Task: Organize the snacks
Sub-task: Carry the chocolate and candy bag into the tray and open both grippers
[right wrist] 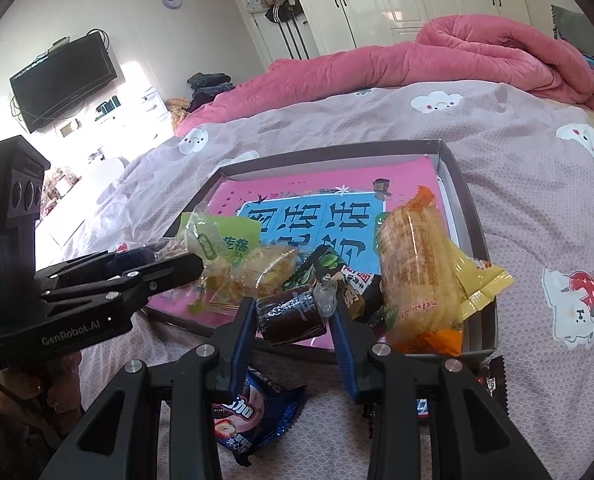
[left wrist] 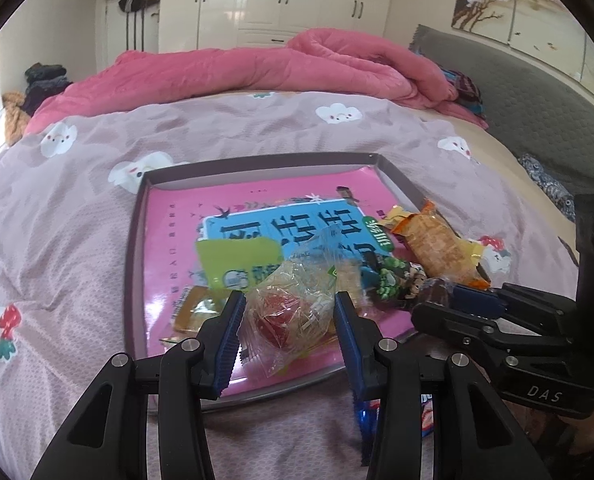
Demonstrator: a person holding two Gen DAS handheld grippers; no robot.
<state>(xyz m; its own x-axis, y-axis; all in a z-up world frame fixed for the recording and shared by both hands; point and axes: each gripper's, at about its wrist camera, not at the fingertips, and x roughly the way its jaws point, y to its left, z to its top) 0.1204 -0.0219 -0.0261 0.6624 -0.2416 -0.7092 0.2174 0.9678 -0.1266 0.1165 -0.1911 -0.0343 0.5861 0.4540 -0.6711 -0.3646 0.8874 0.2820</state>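
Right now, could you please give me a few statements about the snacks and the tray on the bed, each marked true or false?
1. The left tool holds a clear packet with something red inside. True.
2. The right tool is empty. False: a dark brown wrapped snack sits between its fingers.
3. The tray lies on a wooden floor. False: it lies on the bed cover.
4. A blue packet lies outside the tray. True.
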